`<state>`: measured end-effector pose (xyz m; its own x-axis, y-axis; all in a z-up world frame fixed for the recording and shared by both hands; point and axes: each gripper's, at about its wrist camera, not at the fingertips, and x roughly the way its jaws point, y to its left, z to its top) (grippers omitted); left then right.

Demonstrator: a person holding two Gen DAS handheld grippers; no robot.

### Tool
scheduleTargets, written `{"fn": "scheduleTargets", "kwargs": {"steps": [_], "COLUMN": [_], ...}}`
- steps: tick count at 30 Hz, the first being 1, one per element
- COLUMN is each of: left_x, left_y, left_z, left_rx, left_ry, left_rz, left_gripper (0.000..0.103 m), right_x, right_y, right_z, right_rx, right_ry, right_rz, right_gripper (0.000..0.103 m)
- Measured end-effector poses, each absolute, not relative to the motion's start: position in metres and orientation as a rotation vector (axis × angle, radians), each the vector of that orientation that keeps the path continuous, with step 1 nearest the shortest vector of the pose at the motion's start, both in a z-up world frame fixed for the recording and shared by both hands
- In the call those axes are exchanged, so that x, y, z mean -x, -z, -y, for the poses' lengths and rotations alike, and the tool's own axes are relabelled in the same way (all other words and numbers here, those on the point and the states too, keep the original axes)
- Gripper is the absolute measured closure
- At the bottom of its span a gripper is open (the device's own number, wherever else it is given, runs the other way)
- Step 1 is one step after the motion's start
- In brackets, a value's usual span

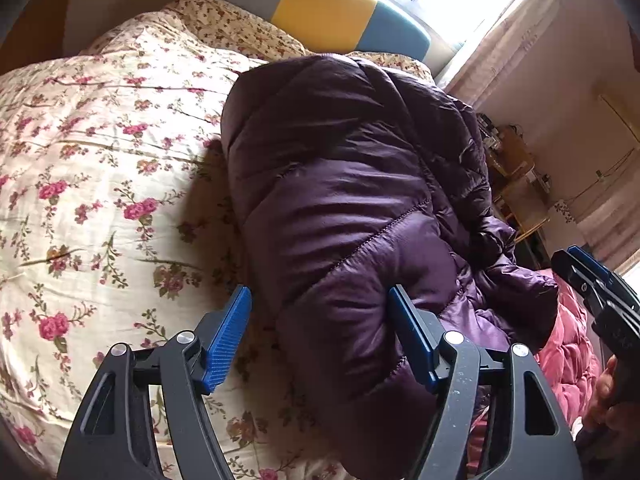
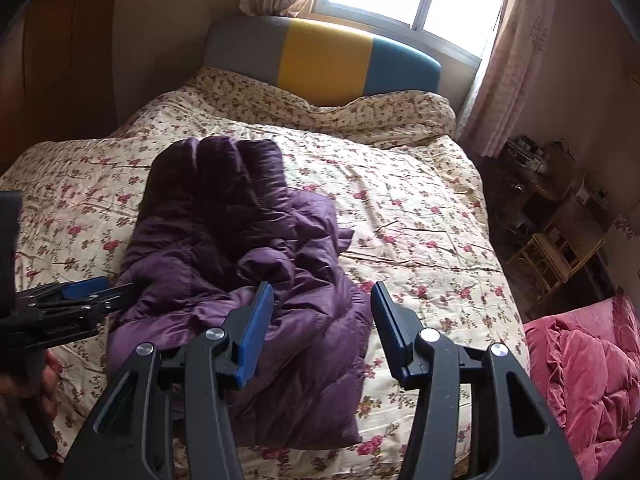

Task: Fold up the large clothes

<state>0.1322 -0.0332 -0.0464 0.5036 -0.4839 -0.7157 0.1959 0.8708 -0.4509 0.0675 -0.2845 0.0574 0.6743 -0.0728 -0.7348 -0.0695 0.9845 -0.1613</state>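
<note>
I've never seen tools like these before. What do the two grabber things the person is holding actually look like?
Both match: the left gripper and right gripper have black, curved plastic arms with cut-out slots, round silver pivot bolts, and two flat blue ribbed pads. No cables show. A bare hand shows, with no sleeve visible.

Purple quilted down jacket [image 2: 240,280], satin-sheen shell, stitched baffles showing as diagonal and crosswise seams. Lies bunched on the floral bedspread, long axis running from the near edge toward the far headboard end, left of the bed's centre in the right wrist view. Far end is darker, rounded and puffed into three or four ridges; near end is paler, flatter, spread toward the right. Middle is crumpled, with a loose fold heaped on top. In the left wrist view the jacket [image 1: 340,200] fills the centre, its right side rumpled and ragged.
</note>
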Motion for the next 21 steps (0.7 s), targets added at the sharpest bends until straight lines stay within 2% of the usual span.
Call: {"fn": "scheduleTargets", "kwargs": {"steps": [11,16,19,21], "left_x": [-0.139,-0.141,-0.143,-0.143], "left_y": [0.047,0.047,0.047,0.046], "left_z": [0.04,0.043,0.044,0.045], "left_rx": [0.312,0.299,0.282,0.27], "left_ry": [0.437,0.46,0.458,0.459], "left_rz": [-0.951,-0.947,-0.937,-0.928], "left_gripper": [0.033,0.036,0.036,0.036], "right_x": [-0.068,-0.07,-0.07,-0.072], "right_y": [-0.027,-0.011,-0.009,-0.005], "right_z": [0.255,0.251,0.245,0.241], "right_rx": [0.287,0.333,0.392,0.414], "right_ry": [-0.083,-0.075,-0.063,-0.07], "right_rz": [-0.932,-0.974,-0.974,-0.987], "right_gripper": [0.051,0.051,0.046,0.046]}}
